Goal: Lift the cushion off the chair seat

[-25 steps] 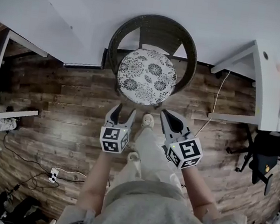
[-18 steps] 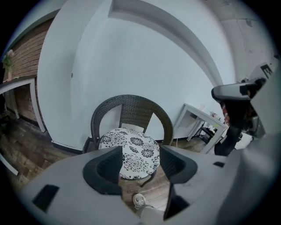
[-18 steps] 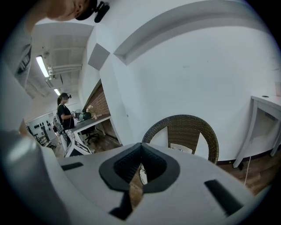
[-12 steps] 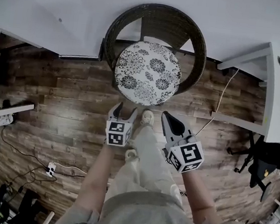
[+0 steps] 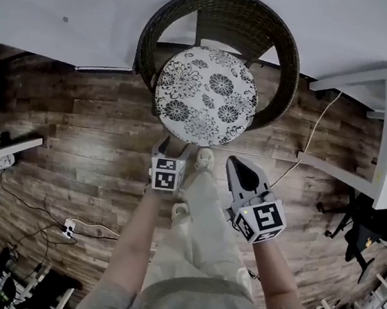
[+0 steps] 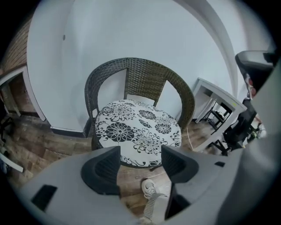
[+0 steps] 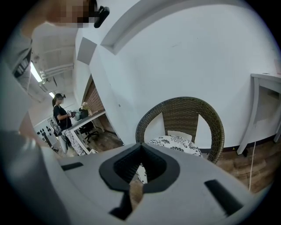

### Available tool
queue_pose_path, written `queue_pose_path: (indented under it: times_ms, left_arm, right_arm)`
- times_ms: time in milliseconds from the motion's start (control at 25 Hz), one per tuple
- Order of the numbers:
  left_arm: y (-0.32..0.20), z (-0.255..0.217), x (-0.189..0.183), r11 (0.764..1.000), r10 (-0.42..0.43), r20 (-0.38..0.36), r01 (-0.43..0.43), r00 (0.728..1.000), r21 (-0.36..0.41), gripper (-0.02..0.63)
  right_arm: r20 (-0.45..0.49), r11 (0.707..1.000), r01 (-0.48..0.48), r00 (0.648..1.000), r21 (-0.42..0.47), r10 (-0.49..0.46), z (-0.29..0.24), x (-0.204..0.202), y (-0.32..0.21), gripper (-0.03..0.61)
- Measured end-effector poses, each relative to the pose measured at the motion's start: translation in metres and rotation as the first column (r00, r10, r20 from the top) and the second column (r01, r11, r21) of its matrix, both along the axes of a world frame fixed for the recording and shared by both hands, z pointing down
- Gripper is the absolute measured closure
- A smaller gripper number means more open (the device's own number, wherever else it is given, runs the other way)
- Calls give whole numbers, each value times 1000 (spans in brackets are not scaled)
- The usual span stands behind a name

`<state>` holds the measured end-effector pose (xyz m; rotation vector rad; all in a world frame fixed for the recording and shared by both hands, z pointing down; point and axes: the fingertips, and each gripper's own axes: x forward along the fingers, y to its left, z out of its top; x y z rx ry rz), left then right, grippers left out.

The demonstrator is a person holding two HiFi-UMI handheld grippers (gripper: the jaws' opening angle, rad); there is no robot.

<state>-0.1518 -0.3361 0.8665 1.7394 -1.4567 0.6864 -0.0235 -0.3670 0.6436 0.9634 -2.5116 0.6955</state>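
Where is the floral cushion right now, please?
In the head view the cushion lies top centre, on the seat of the wicker chair against the white wall, just beyond the person's shoe.

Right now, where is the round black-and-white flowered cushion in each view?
Head view: round black-and-white flowered cushion, upper centre.
Left gripper view: cushion, centre.
Right gripper view: cushion, lower centre, partly hidden.
Shared landmark: dark woven wicker chair curving behind it.

Grey short-sleeved shirt [image 5: 196, 306], light grey trousers [image 5: 203, 221], a black-and-white striped sock [image 6: 153, 209], a pale lace-up sneaker [image 5: 205, 159].
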Motion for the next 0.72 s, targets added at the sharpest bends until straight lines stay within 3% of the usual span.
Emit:
queue_pose_path:
  times_ms: [320, 720]
  left_arm:
    - [-2, 56, -3, 995, -11, 33, 14, 999, -97, 350]
    - [-5, 93, -3, 988, 37, 78, -25, 996, -151, 350]
  right_arm:
    - [2, 998, 2, 1000, -59, -2, 32, 2, -10, 577]
    - [11, 995, -11, 1000, -98, 12, 55, 0, -17, 575]
